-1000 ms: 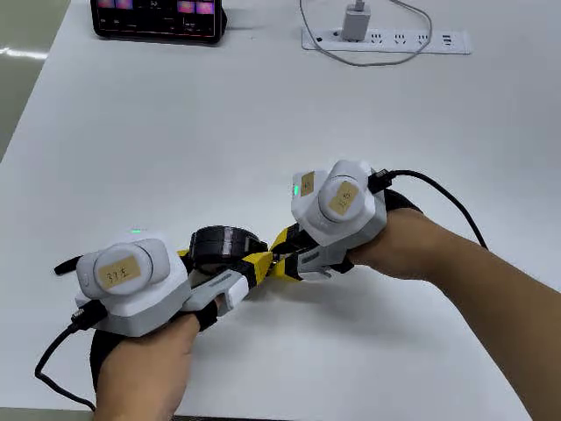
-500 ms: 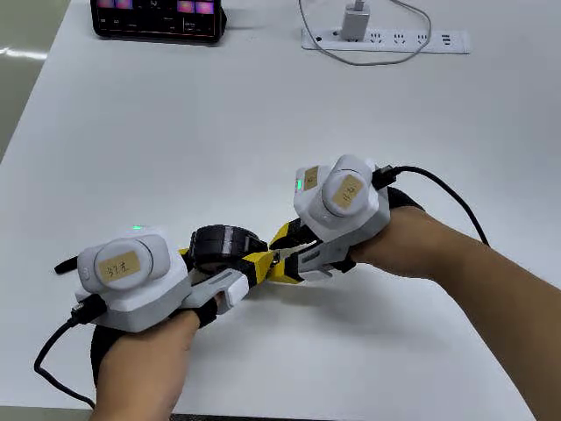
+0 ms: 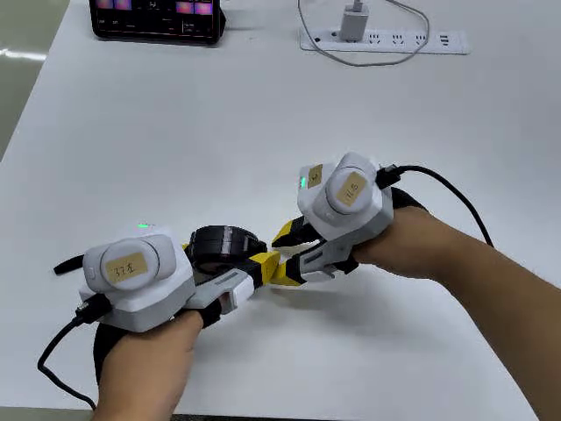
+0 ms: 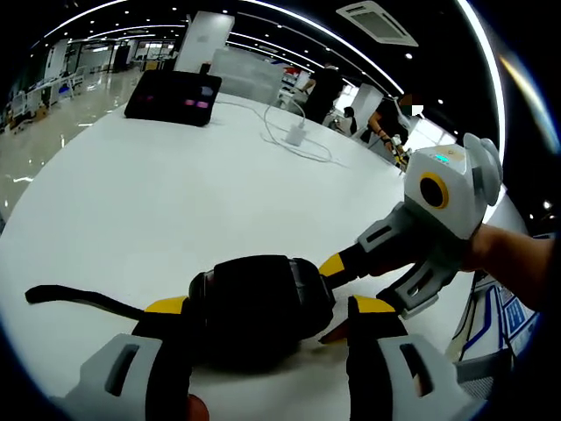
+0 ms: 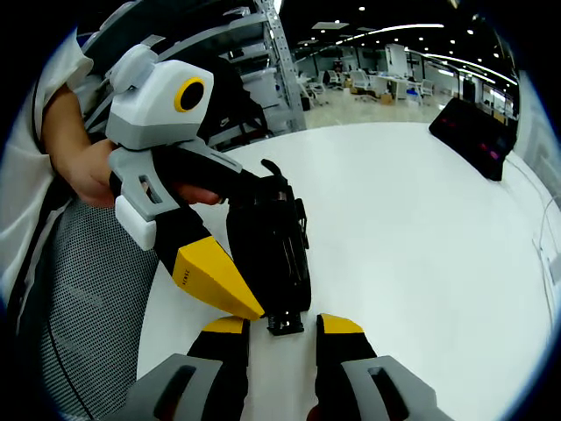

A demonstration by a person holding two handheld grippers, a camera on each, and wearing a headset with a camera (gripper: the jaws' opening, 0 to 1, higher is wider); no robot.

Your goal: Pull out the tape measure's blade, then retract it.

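while left claw (image 4: 270, 309) grips tape measure (image 3: 221, 243), right claw (image 5: 282, 326) gapes; power strip (image 3: 386, 40) beyond

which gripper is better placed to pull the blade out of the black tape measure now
The right gripper: its open yellow-tipped jaws straddle the small black blade tab, while the left gripper is clamped around the black round tape measure case, anchoring it.

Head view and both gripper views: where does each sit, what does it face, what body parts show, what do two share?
Head view: on the headset, facing down onto the table; left hand, right hand.
Left gripper view: on the left gripper, toward tape measure and right gripper; right hand.
Right gripper view: on the right gripper, toward tape measure and left gripper; left hand.
Both gripper views share the tape measure.
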